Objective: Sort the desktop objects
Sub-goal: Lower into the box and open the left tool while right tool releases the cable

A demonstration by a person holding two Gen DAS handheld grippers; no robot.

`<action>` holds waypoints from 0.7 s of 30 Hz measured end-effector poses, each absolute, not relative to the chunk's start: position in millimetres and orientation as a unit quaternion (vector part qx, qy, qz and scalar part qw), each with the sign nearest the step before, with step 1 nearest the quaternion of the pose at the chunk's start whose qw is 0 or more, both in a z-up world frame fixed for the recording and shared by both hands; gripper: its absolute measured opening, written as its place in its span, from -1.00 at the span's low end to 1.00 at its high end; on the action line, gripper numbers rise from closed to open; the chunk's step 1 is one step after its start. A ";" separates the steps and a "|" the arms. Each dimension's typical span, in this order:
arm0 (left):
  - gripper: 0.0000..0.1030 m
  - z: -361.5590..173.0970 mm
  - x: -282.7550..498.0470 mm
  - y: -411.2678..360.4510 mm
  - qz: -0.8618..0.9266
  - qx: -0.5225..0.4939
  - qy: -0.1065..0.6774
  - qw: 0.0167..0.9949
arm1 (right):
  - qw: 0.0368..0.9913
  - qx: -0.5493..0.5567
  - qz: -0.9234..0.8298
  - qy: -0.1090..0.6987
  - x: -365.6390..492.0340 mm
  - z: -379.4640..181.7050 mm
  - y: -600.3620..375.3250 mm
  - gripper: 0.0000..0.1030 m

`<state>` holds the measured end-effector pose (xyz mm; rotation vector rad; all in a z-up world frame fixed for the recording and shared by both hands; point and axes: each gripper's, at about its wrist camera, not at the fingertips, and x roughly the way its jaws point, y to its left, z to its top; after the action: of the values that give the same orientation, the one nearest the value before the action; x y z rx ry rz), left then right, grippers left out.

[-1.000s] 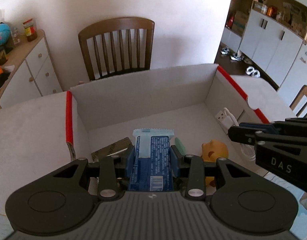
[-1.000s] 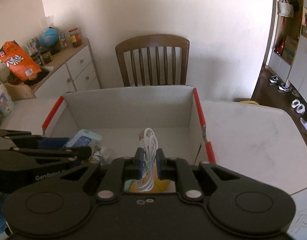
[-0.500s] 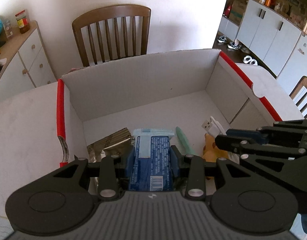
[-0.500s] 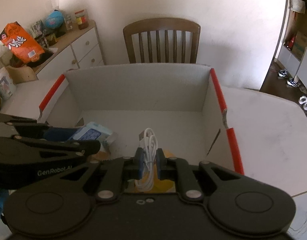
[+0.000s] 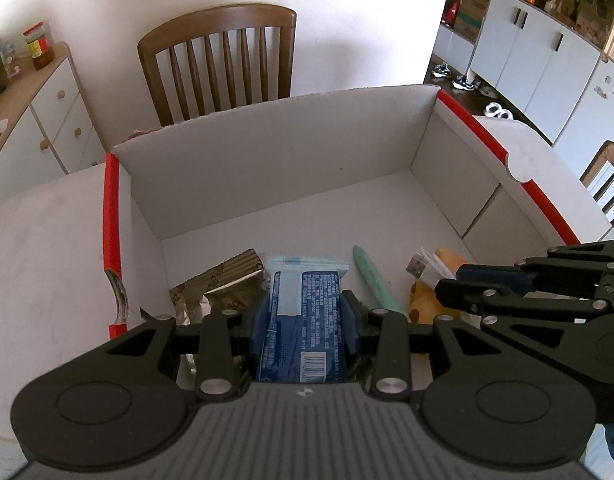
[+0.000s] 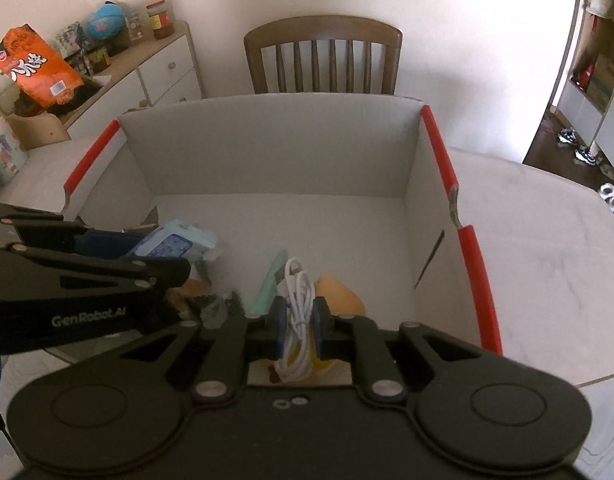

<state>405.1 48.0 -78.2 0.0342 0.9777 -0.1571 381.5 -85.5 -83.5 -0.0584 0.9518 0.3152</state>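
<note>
Two items are held over the box (image 5: 267, 168): a blue packet (image 5: 303, 320) clamped in the left tongs (image 5: 305, 316), a white cable (image 6: 297, 312) clamped in the right tongs (image 6: 299, 322). Risk: the tongs may be knocked together, being close. White worktop (image 6: 527, 216); chair (image 6: 323, 56) and cabinet (image 6: 163, 76) behind.

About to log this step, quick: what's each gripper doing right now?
Left gripper: shut on the blue packet.
Right gripper: shut on the white cable.

A wooden slat-back chair (image 6: 322, 56) stands top centre; an orange snack bag (image 6: 37, 66) leans on the white sideboard (image 6: 159, 74), upper left.
</note>
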 end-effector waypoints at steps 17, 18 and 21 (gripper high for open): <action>0.19 -79.8 396.0 37.9 -0.079 0.021 0.473 0.877 | 0.881 0.004 0.151 0.448 378.0 -71.5 -103.3 -0.52; 0.20 -78.2 395.0 37.6 -0.080 0.020 0.472 0.878 | 0.881 0.006 0.152 0.447 376.8 -69.7 -103.7 -0.51; 0.25 -73.9 391.8 36.2 -0.077 0.021 0.469 0.879 | 0.884 0.007 0.151 0.443 373.6 -63.4 -104.6 -0.47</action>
<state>391.8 36.2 -73.9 0.0435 0.9782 -0.1612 373.6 -104.6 -63.4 0.0139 0.9214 0.3143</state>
